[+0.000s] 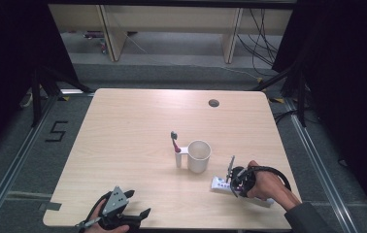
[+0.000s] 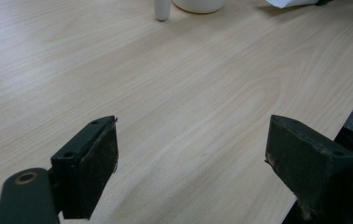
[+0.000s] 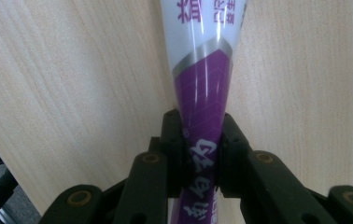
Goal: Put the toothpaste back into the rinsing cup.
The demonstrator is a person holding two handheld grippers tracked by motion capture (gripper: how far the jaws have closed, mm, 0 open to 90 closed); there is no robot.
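Observation:
A white and purple toothpaste tube [image 3: 202, 88] lies on the wooden table [image 1: 133, 126], and my right gripper [image 3: 201, 140] is shut on its purple end, both pads pressing its sides. In the high view the tube [image 1: 218, 183] pokes out to the left of the right gripper [image 1: 234, 180] near the table's front right. A white cup [image 1: 199, 156] stands at the table's middle with a red toothbrush [image 1: 175, 143] upright in the holder at its left side. My left gripper [image 2: 191, 154] stands open over bare wood at the front left [image 1: 123, 213].
A round cable hole [image 1: 213, 103] sits near the table's far edge. The table's front edge runs close under the left gripper. Dark floor and rails surround the table; desk legs and cables lie beyond it.

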